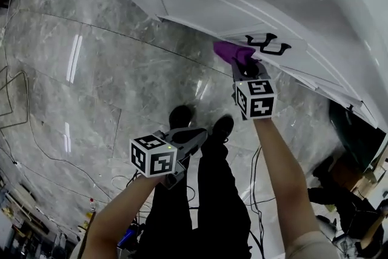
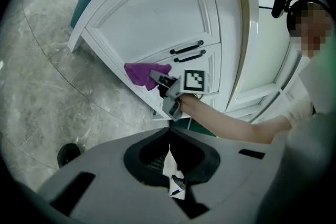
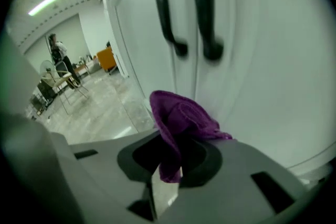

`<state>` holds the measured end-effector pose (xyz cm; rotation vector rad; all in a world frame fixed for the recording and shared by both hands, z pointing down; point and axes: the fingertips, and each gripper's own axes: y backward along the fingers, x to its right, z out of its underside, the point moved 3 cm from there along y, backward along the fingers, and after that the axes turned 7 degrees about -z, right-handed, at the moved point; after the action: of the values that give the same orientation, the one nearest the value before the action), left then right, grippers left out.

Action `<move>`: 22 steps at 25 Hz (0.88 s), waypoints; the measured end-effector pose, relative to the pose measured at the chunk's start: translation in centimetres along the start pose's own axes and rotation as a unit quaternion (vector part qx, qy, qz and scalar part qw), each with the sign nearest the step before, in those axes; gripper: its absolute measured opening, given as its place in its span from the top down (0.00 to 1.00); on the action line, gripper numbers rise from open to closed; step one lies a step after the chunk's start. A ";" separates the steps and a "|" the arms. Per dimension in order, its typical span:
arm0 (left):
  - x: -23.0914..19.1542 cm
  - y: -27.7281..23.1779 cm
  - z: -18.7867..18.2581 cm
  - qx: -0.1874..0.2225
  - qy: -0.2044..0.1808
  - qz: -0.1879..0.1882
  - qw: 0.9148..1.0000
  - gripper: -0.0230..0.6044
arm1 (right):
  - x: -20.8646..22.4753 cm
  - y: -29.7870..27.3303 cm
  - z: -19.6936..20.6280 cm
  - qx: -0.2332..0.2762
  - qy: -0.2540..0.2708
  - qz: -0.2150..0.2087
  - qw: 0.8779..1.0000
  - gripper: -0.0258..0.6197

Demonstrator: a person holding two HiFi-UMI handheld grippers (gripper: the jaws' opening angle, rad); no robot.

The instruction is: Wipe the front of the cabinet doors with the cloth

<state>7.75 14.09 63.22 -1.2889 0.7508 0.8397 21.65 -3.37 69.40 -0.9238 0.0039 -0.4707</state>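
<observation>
This looks like a large indoor workspace, a lab or studio fitted with home-style furniture, rather than a lived-in home. White panelled cabinet doors with black bar handles stand on a polished grey marble floor, and loose cables trail across that floor at the left. Beyond the cabinet, the right gripper view opens onto a wide hall with a ceiling strip light, scattered chairs and a person standing far off.
</observation>
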 end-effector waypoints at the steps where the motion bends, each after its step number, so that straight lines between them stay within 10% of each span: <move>1: 0.6 0.4 -0.6 0.006 0.001 0.004 1.000 0.93 | -1.7 2.5 -2.1 0.033 -0.004 -0.013 0.999 0.86; 10: 4.9 3.2 -5.8 0.041 -0.016 0.032 0.999 0.93 | -7.6 18.2 -16.7 0.233 -0.027 0.002 0.972 0.86; 22: 4.9 2.7 -4.8 0.044 -0.006 -0.004 0.999 0.93 | -3.6 13.0 -17.2 0.218 -0.058 0.034 0.974 0.86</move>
<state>7.79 10.06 57.04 -1.2076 0.7645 0.7989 20.02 -8.58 48.22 -0.5147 -0.1681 -0.3347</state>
